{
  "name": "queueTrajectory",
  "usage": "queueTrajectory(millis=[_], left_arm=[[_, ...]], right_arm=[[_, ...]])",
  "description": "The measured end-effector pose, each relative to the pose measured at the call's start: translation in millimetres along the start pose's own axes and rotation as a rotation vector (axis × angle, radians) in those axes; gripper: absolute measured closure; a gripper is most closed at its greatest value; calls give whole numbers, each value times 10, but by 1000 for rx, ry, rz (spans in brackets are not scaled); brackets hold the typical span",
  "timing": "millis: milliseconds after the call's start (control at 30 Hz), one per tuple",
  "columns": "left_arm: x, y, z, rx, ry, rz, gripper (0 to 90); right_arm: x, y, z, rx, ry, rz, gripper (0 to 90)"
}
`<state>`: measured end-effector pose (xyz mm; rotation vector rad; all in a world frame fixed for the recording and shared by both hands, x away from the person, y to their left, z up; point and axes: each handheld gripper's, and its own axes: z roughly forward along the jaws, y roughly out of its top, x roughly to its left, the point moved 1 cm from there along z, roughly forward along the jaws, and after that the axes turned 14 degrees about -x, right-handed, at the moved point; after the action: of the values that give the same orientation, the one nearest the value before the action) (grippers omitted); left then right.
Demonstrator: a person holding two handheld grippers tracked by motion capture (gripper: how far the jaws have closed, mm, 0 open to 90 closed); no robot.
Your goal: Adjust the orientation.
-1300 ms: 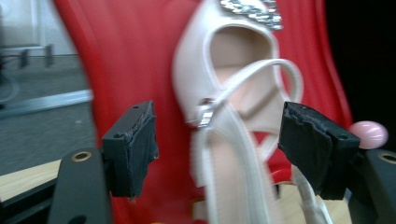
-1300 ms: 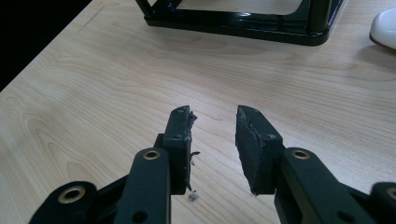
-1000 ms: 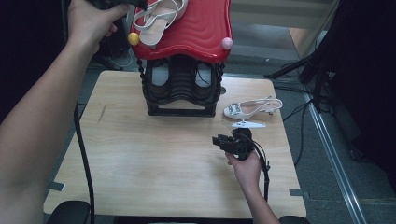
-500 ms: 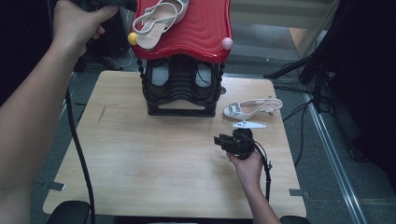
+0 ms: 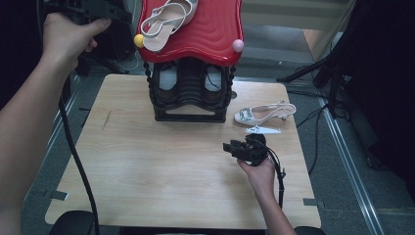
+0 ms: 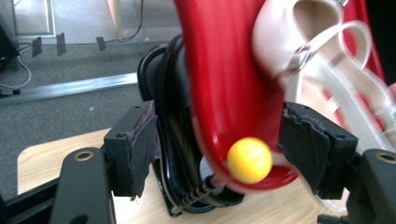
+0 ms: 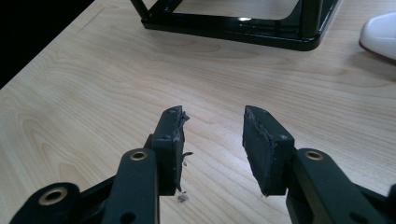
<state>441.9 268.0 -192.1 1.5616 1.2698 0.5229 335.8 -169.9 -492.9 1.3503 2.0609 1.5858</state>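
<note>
Left gripper view: left tongs (image 6: 212, 154) gape wide, empty, beside the rack's (image 5: 190, 93) red top with its sandal (image 5: 169, 22). Right tongs (image 7: 212, 135), just opened and empty, hover over the worktop (image 5: 147, 176) before the rack; second sandal (image 5: 264, 113) lies beside it.

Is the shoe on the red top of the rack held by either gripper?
No: the sandal lies free on the red shelf, apart from the left gripper.

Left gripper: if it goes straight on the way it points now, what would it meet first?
Probably the red shelf top of the rack, near the yellow ball at its corner. The left gripper is open and both lie between its jaws; depth is unclear.
</note>
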Motion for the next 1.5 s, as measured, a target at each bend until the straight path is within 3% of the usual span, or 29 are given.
queueTrajectory(millis=[267, 300, 333, 367, 433, 567, 633, 733, 833, 1100, 1200, 1267, 1333, 1500], left_arm=[[159, -164, -72, -13, -16, -34, 289], [185, -183, -83, -11, -15, -38, 289], [203, -199, -95, -13, -15, -38, 289], [221, -214, -106, -15, -12, -38, 289], [254, -258, -130, -15, -9, -39, 290], [315, -384, -141, -11, -13, -46, 290], [344, -477, -132, -4, -19, -53, 290], [390, -624, -105, 11, -18, -52, 290], [441, -764, -76, 17, -28, -72, 290], [510, -1036, -7, 44, -28, -68, 291], [490, -1129, 22, 44, -34, -78, 293], [479, -1195, 36, 46, -39, -88, 296], [476, -1263, 51, 61, -39, -70, 305], [478, -1469, 116, 67, -66, -94, 312]], right_arm=[[-41, 13, 8, -8, -5, 35, 519], [-32, 10, 4, -14, -28, 21, 482], [3, -2, -7, -43, -92, -32, 451], [24, 0, -16, -45, -124, -64, 481], [7, 17, -24, -50, -113, -33, 507], [-54, 30, -34, -42, -107, -2, 468], [-80, 37, -43, -40, -109, -7, 453], [-130, 52, -46, -28, -71, -6, 456], [-186, 78, -47, -18, -47, 0, 522], [-311, 116, -43, -37, -57, -39, 609], [-386, 135, -54, -47, -46, 10, 623], [-427, 142, -65, -46, -59, 10, 621], [-466, 151, -79, -48, -65, -3, 616], [-551, 180, -77, -42, -80, -10, 627]])
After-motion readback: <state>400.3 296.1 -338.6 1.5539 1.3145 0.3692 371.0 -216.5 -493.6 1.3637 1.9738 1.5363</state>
